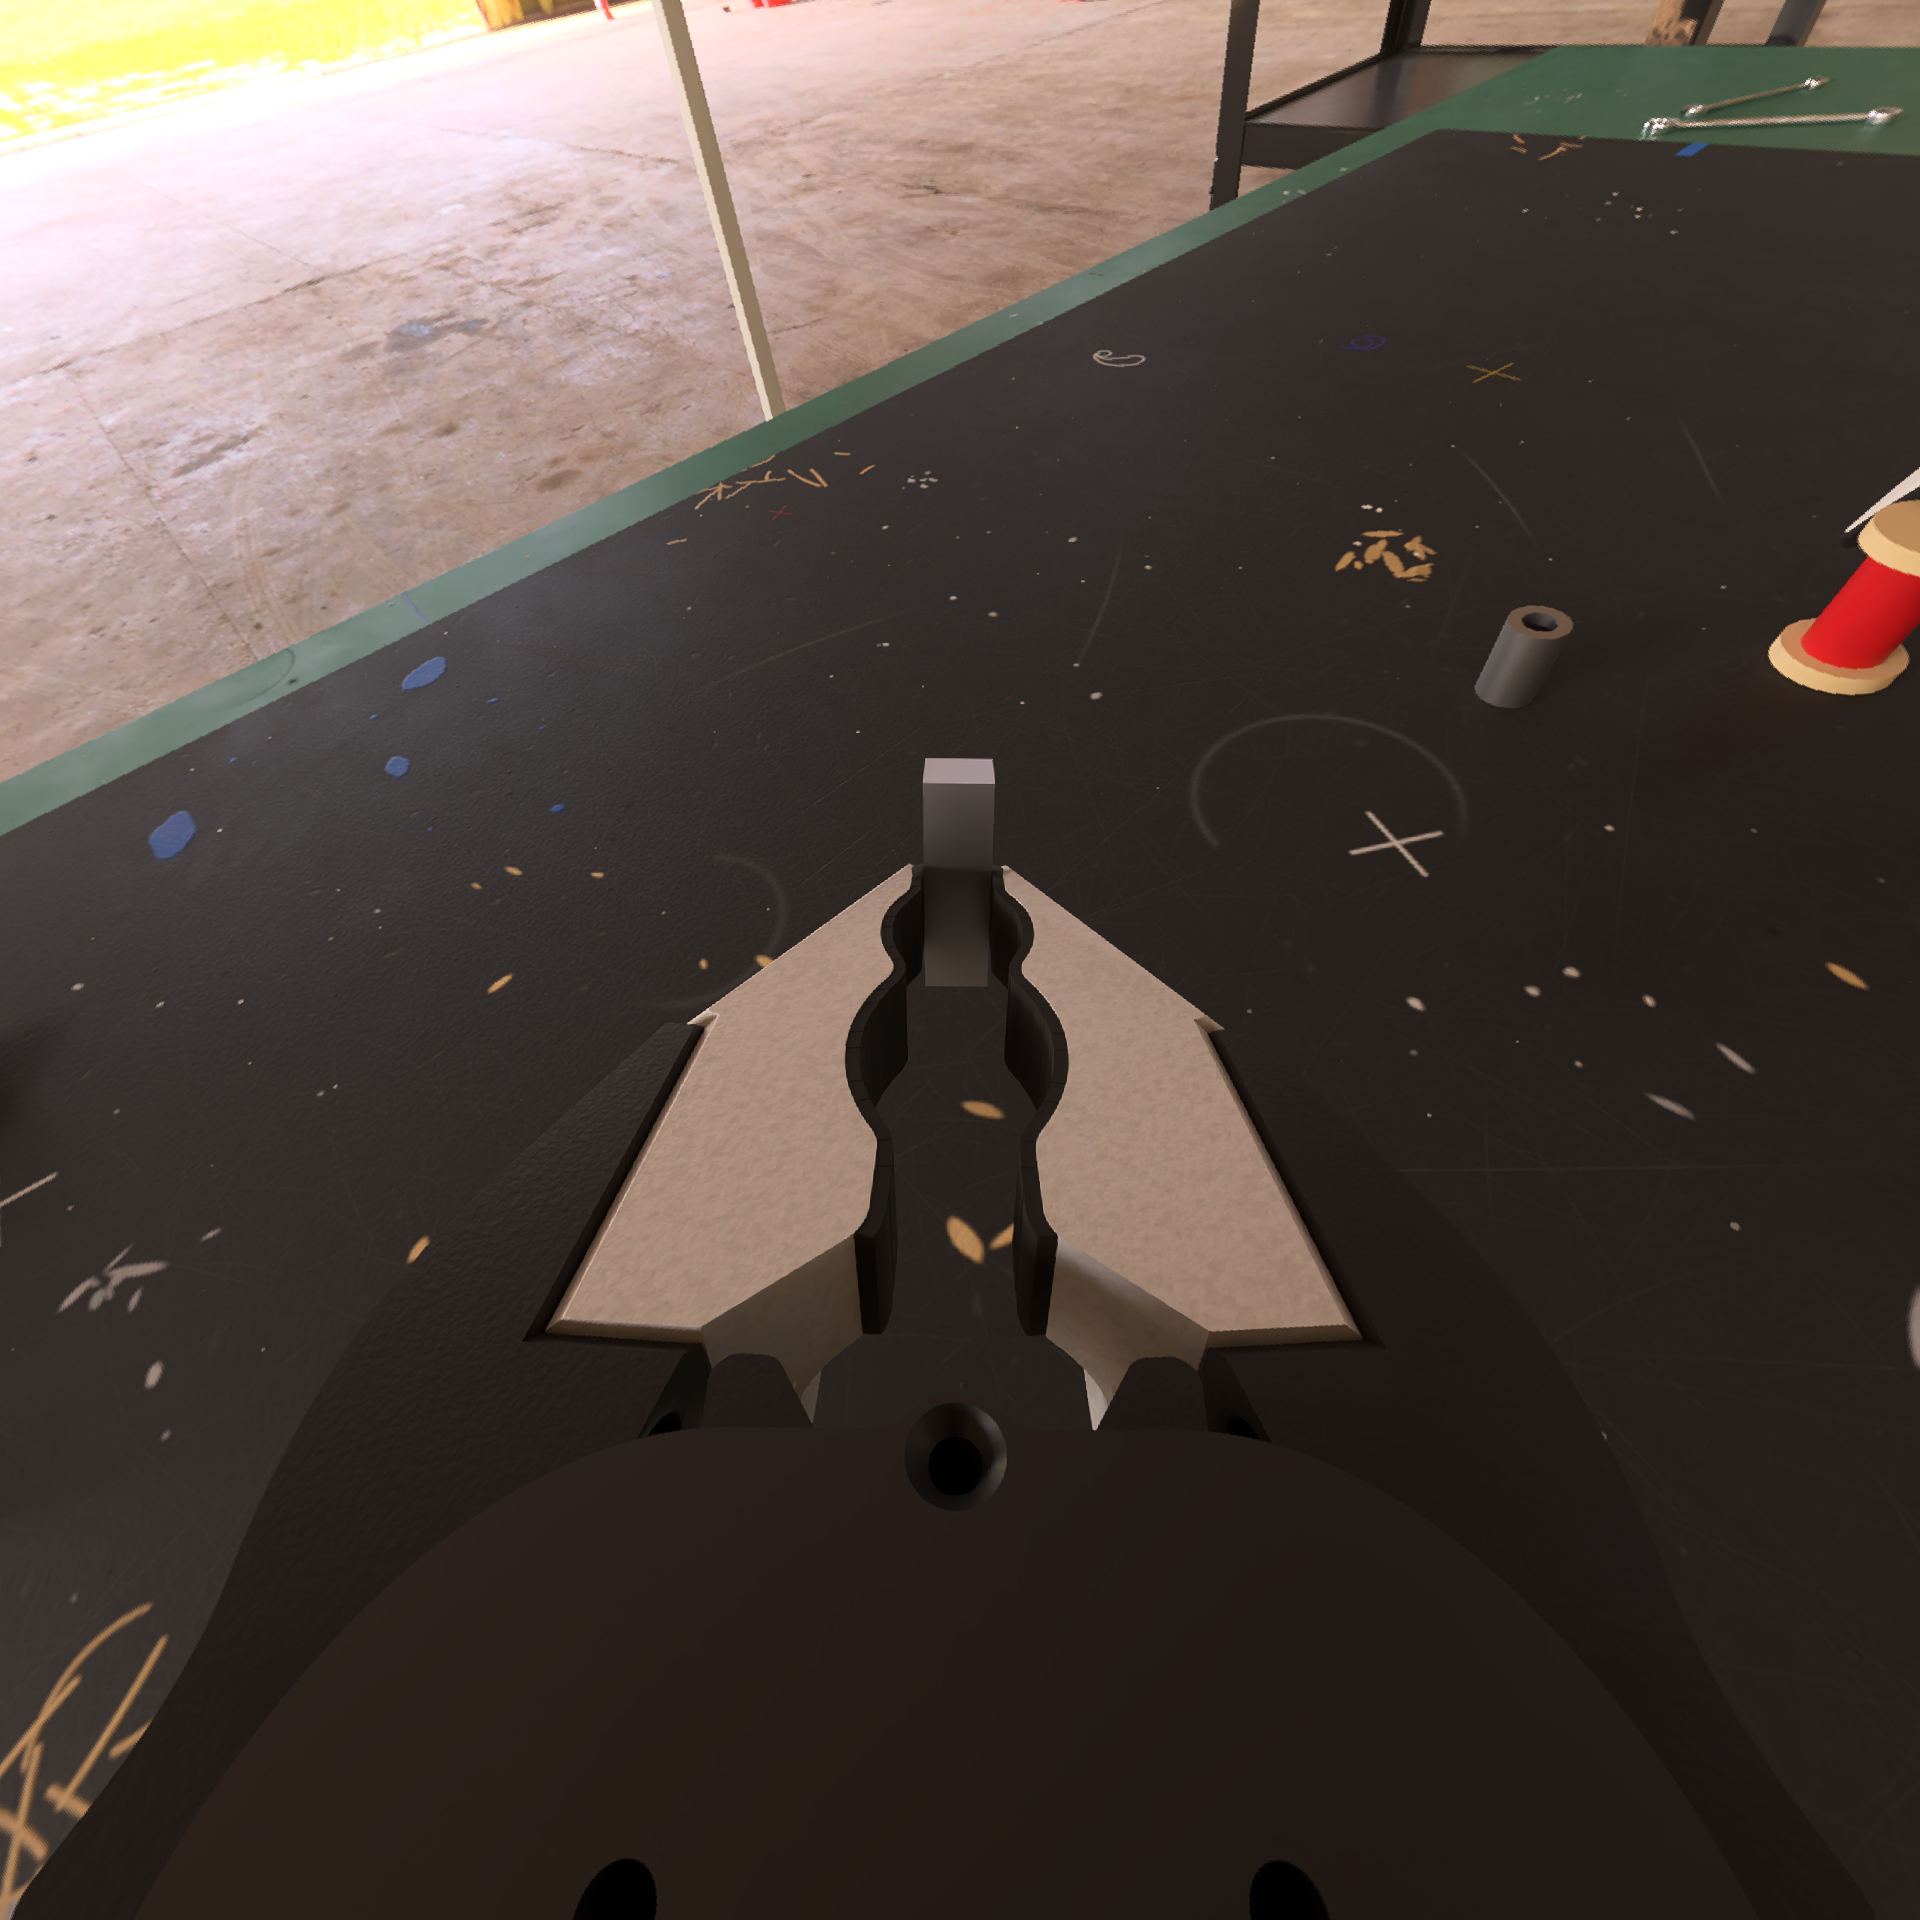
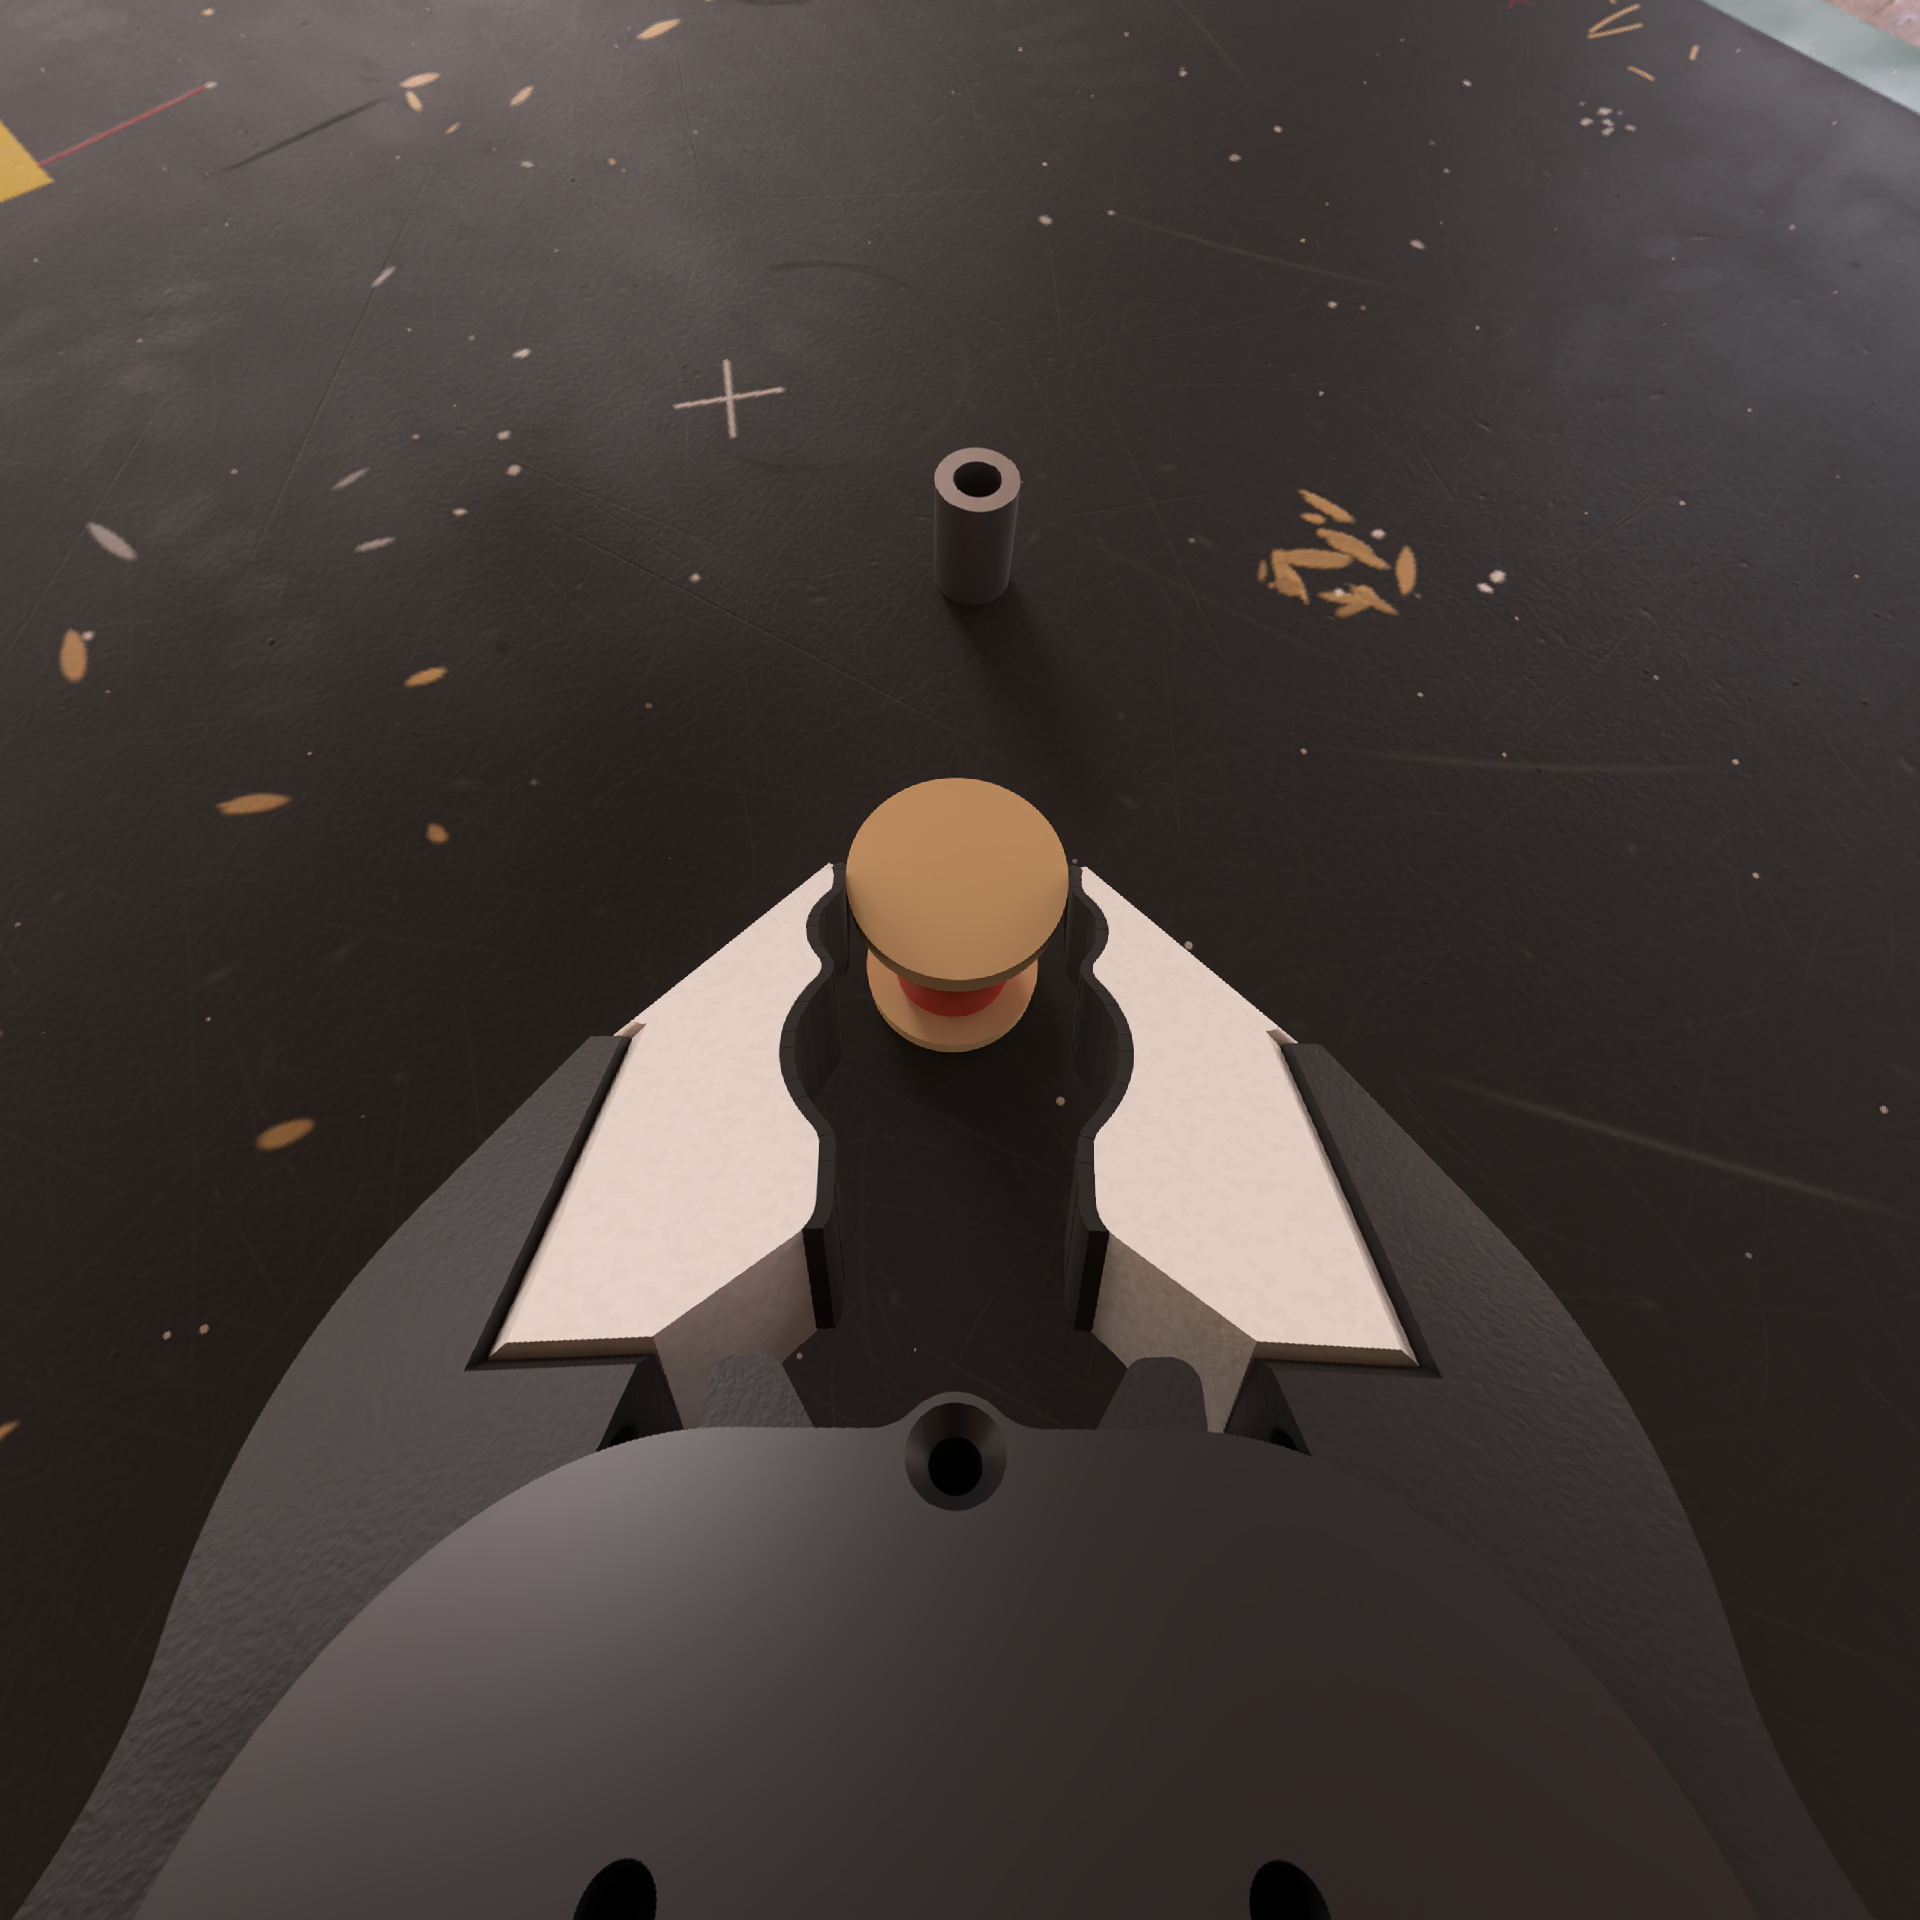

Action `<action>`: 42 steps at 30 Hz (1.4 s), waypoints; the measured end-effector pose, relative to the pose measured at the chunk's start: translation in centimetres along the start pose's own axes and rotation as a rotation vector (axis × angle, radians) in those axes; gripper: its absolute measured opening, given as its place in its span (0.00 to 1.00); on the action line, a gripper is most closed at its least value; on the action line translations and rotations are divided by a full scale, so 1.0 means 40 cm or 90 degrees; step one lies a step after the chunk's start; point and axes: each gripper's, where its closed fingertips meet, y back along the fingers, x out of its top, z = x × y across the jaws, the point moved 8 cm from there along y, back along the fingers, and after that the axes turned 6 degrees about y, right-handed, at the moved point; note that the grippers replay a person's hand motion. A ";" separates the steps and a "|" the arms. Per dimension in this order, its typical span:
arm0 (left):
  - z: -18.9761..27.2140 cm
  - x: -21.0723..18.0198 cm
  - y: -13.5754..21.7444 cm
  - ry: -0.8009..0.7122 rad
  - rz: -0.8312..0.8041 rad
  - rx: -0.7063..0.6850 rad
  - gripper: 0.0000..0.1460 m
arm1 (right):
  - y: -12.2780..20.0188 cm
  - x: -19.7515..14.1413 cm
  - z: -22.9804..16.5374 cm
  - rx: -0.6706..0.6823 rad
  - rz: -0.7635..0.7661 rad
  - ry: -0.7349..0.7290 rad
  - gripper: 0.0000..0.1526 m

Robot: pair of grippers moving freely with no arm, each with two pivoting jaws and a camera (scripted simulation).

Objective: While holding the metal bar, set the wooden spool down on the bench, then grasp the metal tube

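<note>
Centre frame, left wrist view: left claw [image 1: 957,883] pinching metal bar [image 1: 957,821], long axis upright | right claw [image 2: 956,914] gripping wooden spool [image 2: 956,914], axis upright, base at desk [image 2: 1455,831] level | metal tube [image 2: 975,525] upright beyond, bore up, apart, open desk around | green desk edge [image 1: 623,509] upper left.

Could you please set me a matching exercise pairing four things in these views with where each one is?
Things:
1. bar
2. spool
3. tube
4. wrenches

Places:
A. standing alone on the dark bench
B. between the right tongs
C. lying on the far green surface
D. clamped in the left tongs

Pairs: 1-D, 2-B, 3-A, 4-C
</note>
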 end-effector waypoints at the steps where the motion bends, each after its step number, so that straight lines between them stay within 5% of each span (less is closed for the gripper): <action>1: 0.000 0.000 0.000 0.000 0.000 0.000 0.08 | 0.000 0.000 0.000 0.000 0.000 0.000 0.27; 42: 0.002 0.002 0.003 -0.002 0.004 0.003 0.08 | 0.013 0.005 -0.012 -0.007 0.028 0.038 0.27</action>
